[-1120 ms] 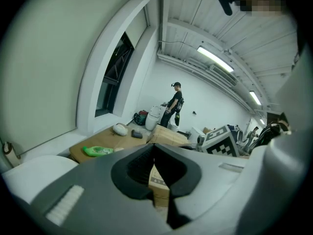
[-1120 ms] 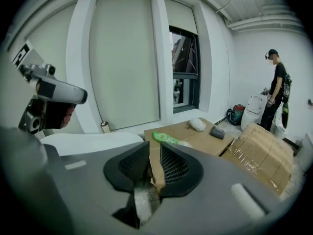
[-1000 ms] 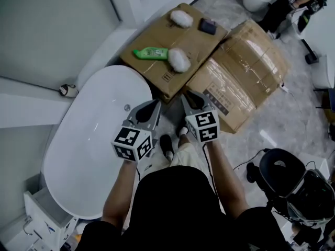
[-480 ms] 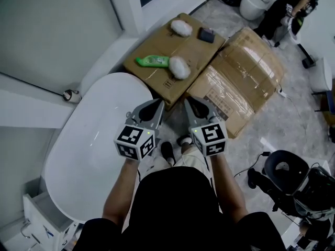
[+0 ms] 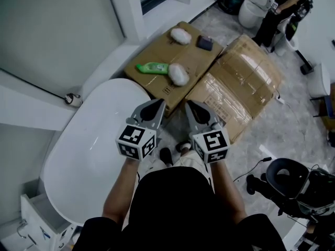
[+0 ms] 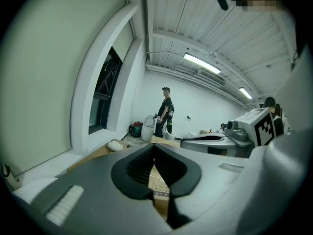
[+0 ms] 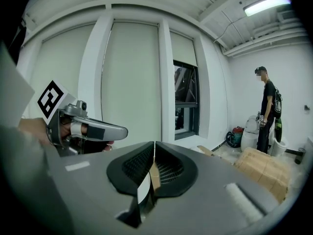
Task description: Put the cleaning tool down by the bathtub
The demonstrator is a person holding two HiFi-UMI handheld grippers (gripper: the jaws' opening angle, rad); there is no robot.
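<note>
Compared with a second earlier, both grippers sat closer under the head camera, the right gripper (image 5: 190, 105) more so than the left gripper (image 5: 159, 104), and the head view had tipped to take in more of the far room, where a person (image 5: 280, 7) stood by a white toilet (image 5: 254, 7). The right gripper's jaws had just been closing and met tip to tip with nothing between them. The left gripper's jaws also stood together, holding nothing. The things on the floor lay where they had been. The white fluffy cleaning tool (image 5: 178, 74) rested on the flat cardboard box (image 5: 157, 48), on the part nearest the end of the white bathtub (image 5: 78, 156), just beside the green bottle (image 5: 152, 67) and well clear of both grippers. A second white fluffy pad (image 5: 181, 35) and a small dark pad (image 5: 204, 43) lay farther back on the same box, and a taped cardboard box (image 5: 246, 82) stood against its right side. As for writing, the left marker cube (image 5: 136, 141) and right marker cube (image 5: 212, 146) showed only black-and-white square patterns. Black print on the edge of the flat box and a printed label on the side of the taped box were too small to read, as was the bottle's label.
</note>
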